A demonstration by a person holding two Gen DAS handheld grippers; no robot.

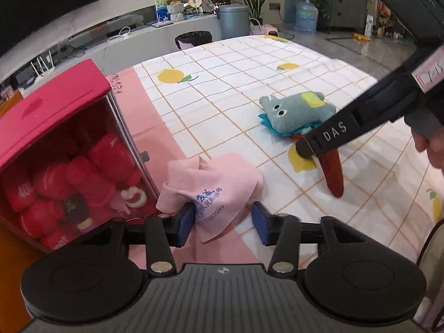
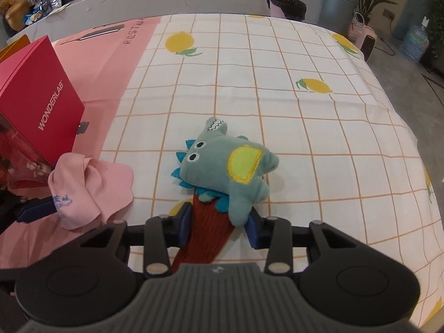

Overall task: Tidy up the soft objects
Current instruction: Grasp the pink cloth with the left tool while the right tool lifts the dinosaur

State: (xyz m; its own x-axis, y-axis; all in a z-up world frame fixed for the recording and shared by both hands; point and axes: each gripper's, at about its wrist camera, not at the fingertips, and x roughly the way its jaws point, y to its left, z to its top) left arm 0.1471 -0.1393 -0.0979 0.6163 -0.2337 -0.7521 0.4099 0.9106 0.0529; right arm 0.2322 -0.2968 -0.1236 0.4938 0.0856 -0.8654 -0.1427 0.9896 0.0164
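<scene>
Right wrist view: a rust-red knitted sock (image 2: 206, 230) is pinched by the right hand-held gripper (image 2: 219, 226).
A crumpled pink cloth (image 1: 211, 186) is straddled by the spread left hand-held gripper (image 1: 222, 222).

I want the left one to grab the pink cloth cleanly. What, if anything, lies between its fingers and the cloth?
Nothing visible. The left hand-held gripper is open, and the pink cloth lies right at its fingertips, one corner already between the fingers.
</scene>
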